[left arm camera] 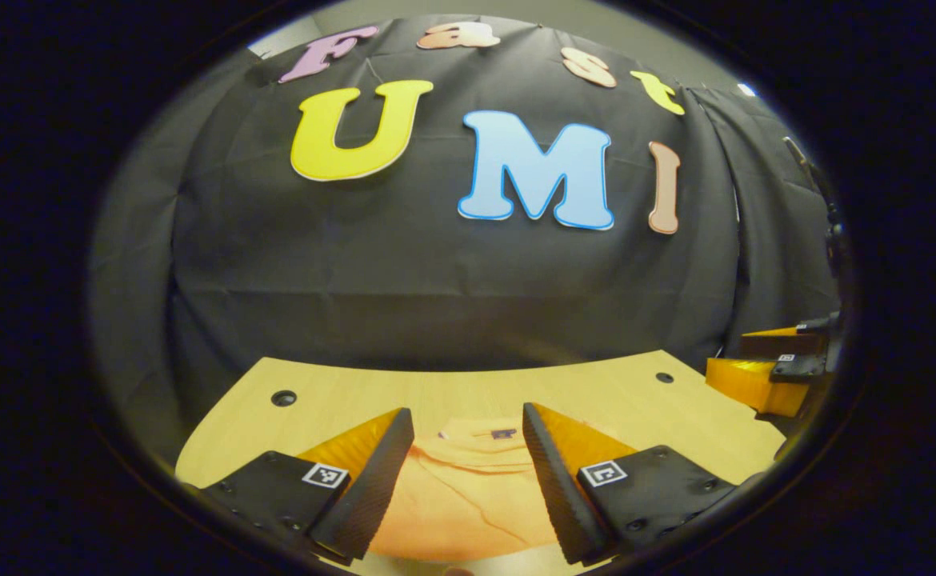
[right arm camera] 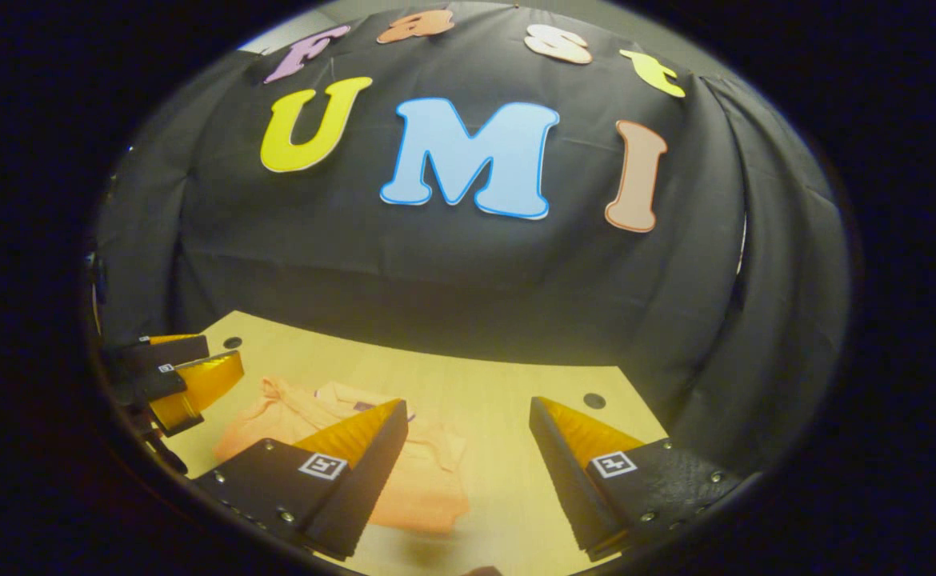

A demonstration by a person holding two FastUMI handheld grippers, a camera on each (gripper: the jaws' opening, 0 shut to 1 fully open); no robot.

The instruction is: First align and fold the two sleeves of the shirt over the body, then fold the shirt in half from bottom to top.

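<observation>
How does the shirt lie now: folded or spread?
Folded. In the right gripper view the shirt is a compact bundle on the table, sleeves tucked over its body.

Left tongs (left arm camera: 468, 420): you hold them wide apart, raised, gripping nothing, aimed at the far wall.
Right tongs (right arm camera: 468, 412): you hold them spread just as wide, raised, gripping nothing.
Spacing: your two hands are side by side, well apart; each tool shows at the other view's edge.
</observation>
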